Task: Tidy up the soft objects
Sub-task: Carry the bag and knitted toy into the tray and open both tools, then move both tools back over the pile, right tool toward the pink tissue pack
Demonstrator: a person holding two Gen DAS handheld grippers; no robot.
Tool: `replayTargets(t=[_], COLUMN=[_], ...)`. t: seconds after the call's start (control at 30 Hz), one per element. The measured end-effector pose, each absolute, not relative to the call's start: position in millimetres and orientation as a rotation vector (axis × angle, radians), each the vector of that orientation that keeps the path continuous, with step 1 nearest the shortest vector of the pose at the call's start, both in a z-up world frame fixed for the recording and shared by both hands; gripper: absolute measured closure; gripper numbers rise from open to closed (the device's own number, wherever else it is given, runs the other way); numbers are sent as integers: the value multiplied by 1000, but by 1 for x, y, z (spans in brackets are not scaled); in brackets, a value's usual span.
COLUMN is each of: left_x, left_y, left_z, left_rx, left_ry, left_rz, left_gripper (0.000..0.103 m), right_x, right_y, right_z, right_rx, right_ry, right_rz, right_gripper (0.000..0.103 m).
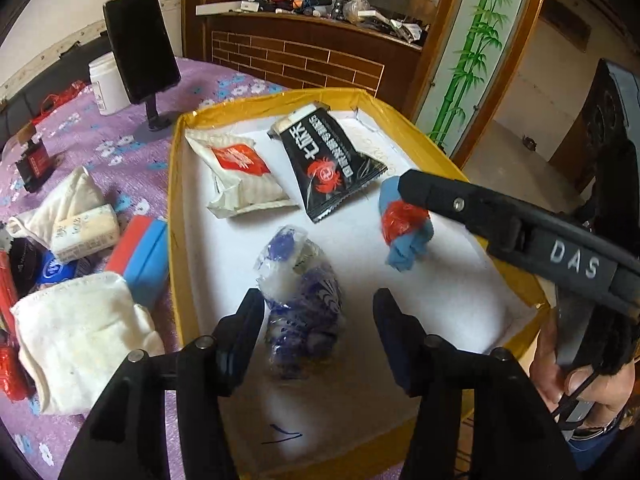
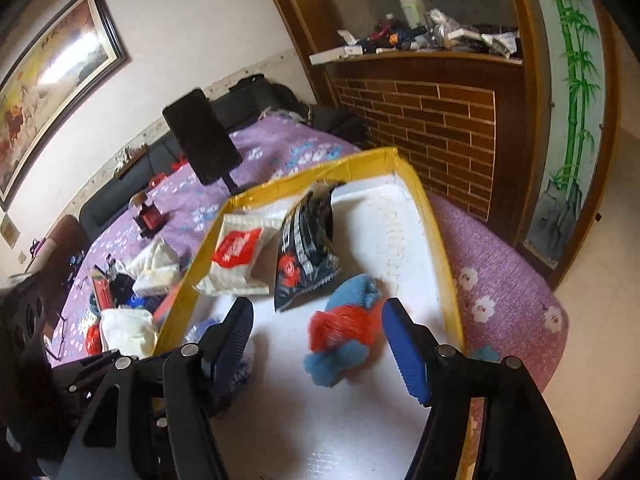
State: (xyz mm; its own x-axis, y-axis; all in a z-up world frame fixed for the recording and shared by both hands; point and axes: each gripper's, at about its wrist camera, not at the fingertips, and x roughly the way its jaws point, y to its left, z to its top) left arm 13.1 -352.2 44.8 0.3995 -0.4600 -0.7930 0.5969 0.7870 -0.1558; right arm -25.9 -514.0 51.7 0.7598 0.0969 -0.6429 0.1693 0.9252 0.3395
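A yellow-rimmed tray (image 1: pixel 173 184) with a white floor holds a white tissue pack with a red label (image 1: pixel 240 174), a black sachet with a red crab (image 1: pixel 326 164), a blue cloth wrapped in red plastic (image 1: pixel 406 226) and a blue-patterned clear bag (image 1: pixel 304 304). My left gripper (image 1: pixel 318 330) is open, its fingers on either side of the patterned bag's near end. My right gripper (image 2: pixel 320 344) is open just above the blue cloth (image 2: pixel 344 336), not touching it. One right finger (image 1: pixel 460 202) reaches in over the cloth in the left wrist view.
Left of the tray on the purple flowered cover (image 1: pixel 132 136) lie white towels (image 1: pixel 80 332), a cream roll (image 1: pixel 86 234), a red-and-blue sponge block (image 1: pixel 140 256) and red packets. A phone on a stand (image 1: pixel 140 46) and a white jar (image 1: pixel 106 84) stand behind. A brick-patterned cabinet (image 2: pixel 432 128) is beyond.
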Motion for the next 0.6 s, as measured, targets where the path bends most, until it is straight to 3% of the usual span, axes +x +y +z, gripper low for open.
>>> replayTargets(t=[0.1, 0.2, 0.6], left_x=[8, 3, -13], left_y=[-344, -334, -270], left_z=[55, 67, 99], left_rx=[146, 132, 57], left_ry=[926, 893, 817], left_rz=[-678, -673, -634], left_gripper=[46, 36, 35], right_x=[-29, -33, -25], right_y=[-513, -511, -450], right_z=[61, 71, 102], right_rx=[391, 397, 357], right_ry=[686, 648, 598], right_rz=[-52, -56, 93], right_gripper=[23, 21, 17])
